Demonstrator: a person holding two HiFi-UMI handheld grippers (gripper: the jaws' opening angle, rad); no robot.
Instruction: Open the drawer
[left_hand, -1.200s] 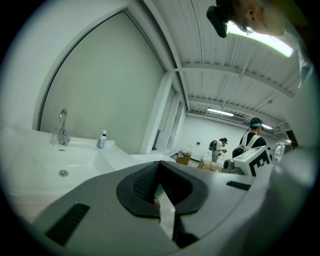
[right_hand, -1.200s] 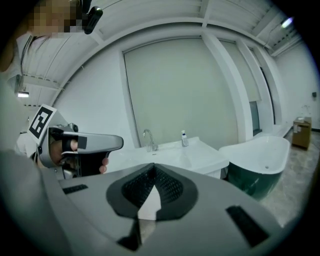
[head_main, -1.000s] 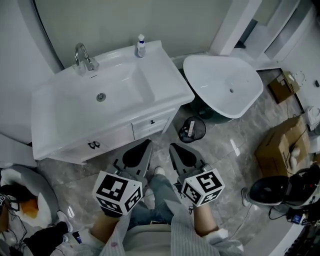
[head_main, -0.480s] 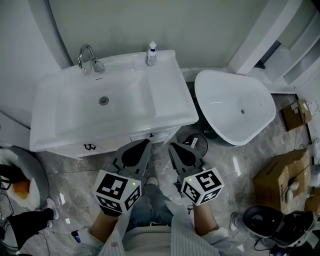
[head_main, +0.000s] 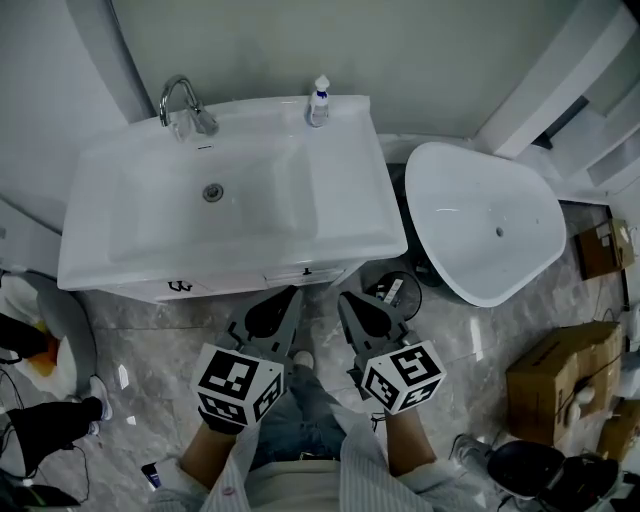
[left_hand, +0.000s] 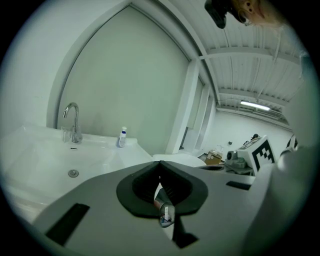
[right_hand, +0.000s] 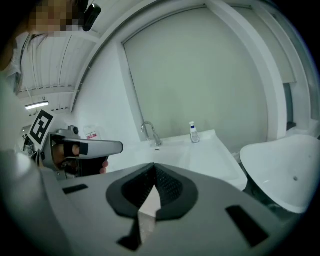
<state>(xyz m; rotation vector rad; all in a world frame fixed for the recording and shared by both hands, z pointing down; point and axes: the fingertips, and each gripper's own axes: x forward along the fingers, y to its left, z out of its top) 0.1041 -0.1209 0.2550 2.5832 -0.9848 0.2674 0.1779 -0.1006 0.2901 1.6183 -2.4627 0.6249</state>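
Clenched tight on nothing, both left gripper (head_main: 289, 293) and right gripper (head_main: 344, 296). Just ahead of the jaws and slightly below, between the two: the drawer (head_main: 285, 275), closed under the counter (head_main: 150, 270) rim. Likely slip: reaching its small knob (head_main: 307, 271) unopened, bumping rather than gripping; or pinching off-centre and skidding off.

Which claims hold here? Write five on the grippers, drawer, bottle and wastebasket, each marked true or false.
1. The left gripper and the right gripper are both shut and empty. True.
2. The drawer is pulled out. False: it is closed.
3. The bottle stands right of the faucet. True.
4. The right gripper clamps the drawer knob. False: it hovers short of it.
5. The wastebasket stands left of the vanity. False: right of it, beside the white tub.
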